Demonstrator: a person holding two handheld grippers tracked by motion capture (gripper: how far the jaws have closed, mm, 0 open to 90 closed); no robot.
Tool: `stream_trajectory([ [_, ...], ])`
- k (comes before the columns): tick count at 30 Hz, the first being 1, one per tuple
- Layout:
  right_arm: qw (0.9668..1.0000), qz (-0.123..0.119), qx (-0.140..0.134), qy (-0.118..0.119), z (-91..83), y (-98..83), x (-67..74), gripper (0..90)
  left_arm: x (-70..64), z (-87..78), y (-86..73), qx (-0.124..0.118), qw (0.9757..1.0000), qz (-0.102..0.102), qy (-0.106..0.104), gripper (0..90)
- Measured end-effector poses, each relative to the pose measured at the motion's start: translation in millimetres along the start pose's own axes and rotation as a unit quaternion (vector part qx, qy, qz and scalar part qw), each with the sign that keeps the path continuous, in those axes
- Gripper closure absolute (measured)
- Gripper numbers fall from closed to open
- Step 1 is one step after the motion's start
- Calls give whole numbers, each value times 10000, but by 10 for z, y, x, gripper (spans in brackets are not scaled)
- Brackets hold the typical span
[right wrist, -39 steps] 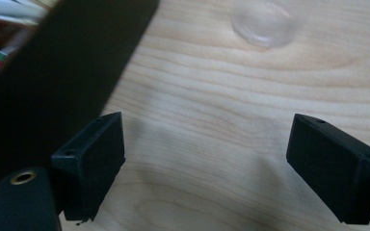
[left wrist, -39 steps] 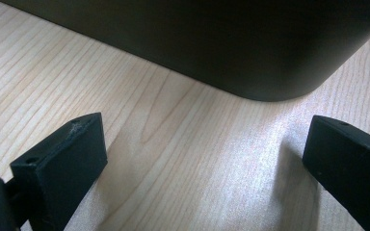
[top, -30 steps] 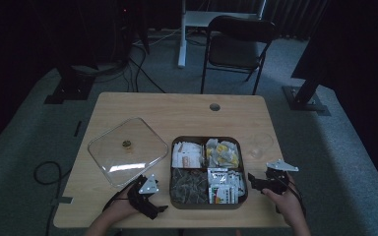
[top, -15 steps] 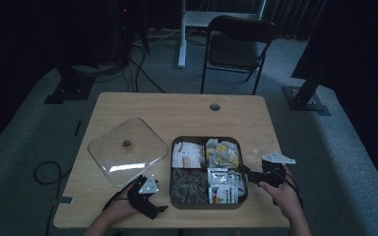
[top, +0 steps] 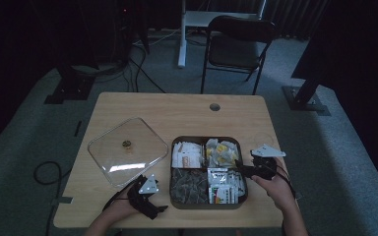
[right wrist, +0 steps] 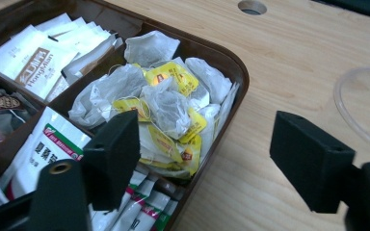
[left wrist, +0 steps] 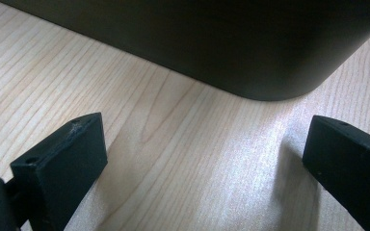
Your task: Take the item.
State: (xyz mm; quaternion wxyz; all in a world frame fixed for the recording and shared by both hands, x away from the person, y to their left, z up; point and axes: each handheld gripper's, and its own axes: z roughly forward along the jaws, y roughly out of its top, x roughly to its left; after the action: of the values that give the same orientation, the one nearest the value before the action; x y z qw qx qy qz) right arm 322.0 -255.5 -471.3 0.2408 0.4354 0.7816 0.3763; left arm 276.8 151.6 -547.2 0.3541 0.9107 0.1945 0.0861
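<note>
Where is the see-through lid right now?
In the high view, the clear lid lies flat on the table, left of the dark box, with the left gripper just in front of it.

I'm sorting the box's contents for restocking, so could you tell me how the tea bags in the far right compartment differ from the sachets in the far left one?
The tea bags are crumpled, translucent pouches with yellow tags, heaped loosely. The sachets are flat white paper packets with brown print, stacked fairly neatly. Both fill neighbouring far compartments of the dark box.
</note>
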Motion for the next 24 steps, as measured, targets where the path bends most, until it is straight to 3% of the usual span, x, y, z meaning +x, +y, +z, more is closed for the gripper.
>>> stream_trajectory([
  [5,9999,-55,16,109,79,43,5,314,0,0,0,-1,10000,0,0,17],
  [12,9995,-2,112,282,204,77,-14,465,0,0,0,0,10000,-1,1,17],
  [24,9991,-97,152,379,413,75,9,539,-1,0,0,-1,10000,-1,1,17],
])
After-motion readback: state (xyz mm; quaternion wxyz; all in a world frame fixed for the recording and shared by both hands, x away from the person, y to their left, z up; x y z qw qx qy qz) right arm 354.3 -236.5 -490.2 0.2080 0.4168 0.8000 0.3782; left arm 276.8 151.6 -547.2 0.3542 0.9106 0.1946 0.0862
